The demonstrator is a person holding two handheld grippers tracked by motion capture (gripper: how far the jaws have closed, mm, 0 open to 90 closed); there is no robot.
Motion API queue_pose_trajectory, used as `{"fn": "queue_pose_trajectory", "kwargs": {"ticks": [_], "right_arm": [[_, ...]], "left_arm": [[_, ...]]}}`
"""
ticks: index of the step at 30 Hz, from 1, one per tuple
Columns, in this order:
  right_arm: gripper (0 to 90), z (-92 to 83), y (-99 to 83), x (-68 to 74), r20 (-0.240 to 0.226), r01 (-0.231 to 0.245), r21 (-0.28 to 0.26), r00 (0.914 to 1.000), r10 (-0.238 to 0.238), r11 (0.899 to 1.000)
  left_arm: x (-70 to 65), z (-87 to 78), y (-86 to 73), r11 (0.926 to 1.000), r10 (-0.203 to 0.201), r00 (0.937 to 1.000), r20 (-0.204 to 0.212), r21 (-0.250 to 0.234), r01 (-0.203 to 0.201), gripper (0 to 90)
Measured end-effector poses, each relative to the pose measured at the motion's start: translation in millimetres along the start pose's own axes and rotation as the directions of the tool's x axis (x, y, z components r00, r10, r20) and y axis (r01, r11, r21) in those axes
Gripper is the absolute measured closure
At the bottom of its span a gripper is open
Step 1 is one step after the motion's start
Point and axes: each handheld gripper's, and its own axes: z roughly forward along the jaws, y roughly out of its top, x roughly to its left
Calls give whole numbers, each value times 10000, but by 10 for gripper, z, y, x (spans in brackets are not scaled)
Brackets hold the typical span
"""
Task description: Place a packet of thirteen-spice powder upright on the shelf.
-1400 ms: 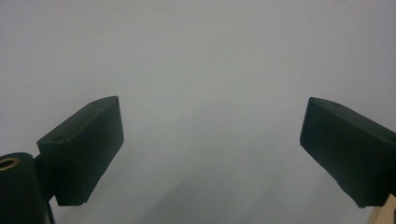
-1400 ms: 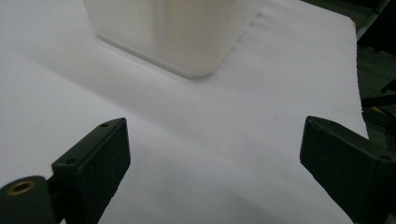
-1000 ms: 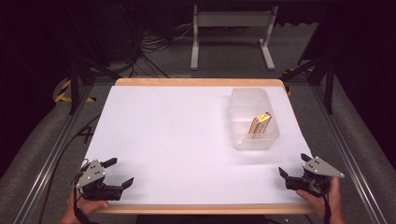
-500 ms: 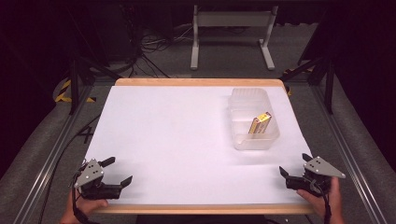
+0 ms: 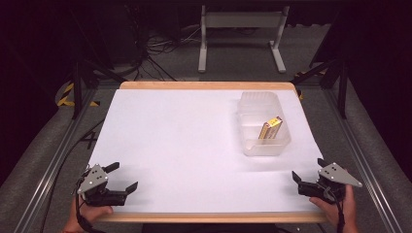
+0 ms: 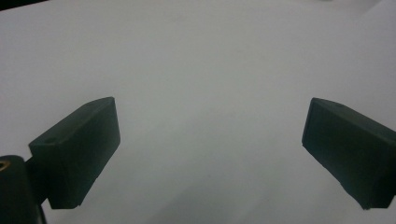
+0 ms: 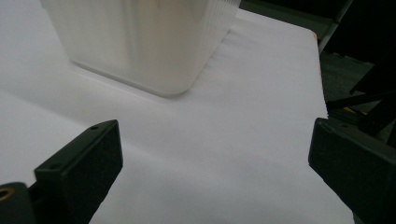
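Note:
A translucent plastic tub (image 5: 262,145) stands on the right half of the white table top (image 5: 184,141), with a yellow and dark packet (image 5: 271,129) leaning upright inside it. My left gripper (image 5: 124,175) rests at the near left corner, held by a hand, open and with nothing between its fingers (image 6: 79,149). My right gripper (image 5: 307,168) sits at the near right corner, a little in front of the tub. Its jaws have just been opening and stand wide with only bare table between them. In the right gripper view the tub (image 7: 140,42) rises just beyond my right gripper (image 7: 212,154).
A wooden rim (image 5: 204,85) borders the table's far edge. Metal rails (image 5: 48,165) run along both sides. Beyond the table a grey metal stand (image 5: 240,29) and cables lie on the dark floor. Open white surface stretches between the grippers and left of the tub.

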Motion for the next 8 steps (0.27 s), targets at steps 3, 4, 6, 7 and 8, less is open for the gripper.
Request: {"fn": "queue_pose_trajectory", "kwargs": {"ticks": [3,4,6,7,8], "right_arm": [[26,-15,8,-5,106,-126,-53,9999,127,9999],[24,-23,12,-3,155,-157,-70,9998,158,9999],[23,-40,28,8,170,-165,-120,9997,167,9998],[23,-42,32,13,159,-147,-154,9998,149,9998],[23,-43,34,19,137,-118,-146,9998,120,9998]], "left_arm": [[7,-14,-5,9999,-92,10000,5,-45,92,43],[8,-20,-3,10000,-60,10000,4,-73,60,42],[3,-19,2,9999,-103,9999,17,-90,103,40],[2,-15,5,9999,-83,10000,-21,-68,82,40],[5,-12,8,10000,-58,10000,-31,-58,58,40]]}}
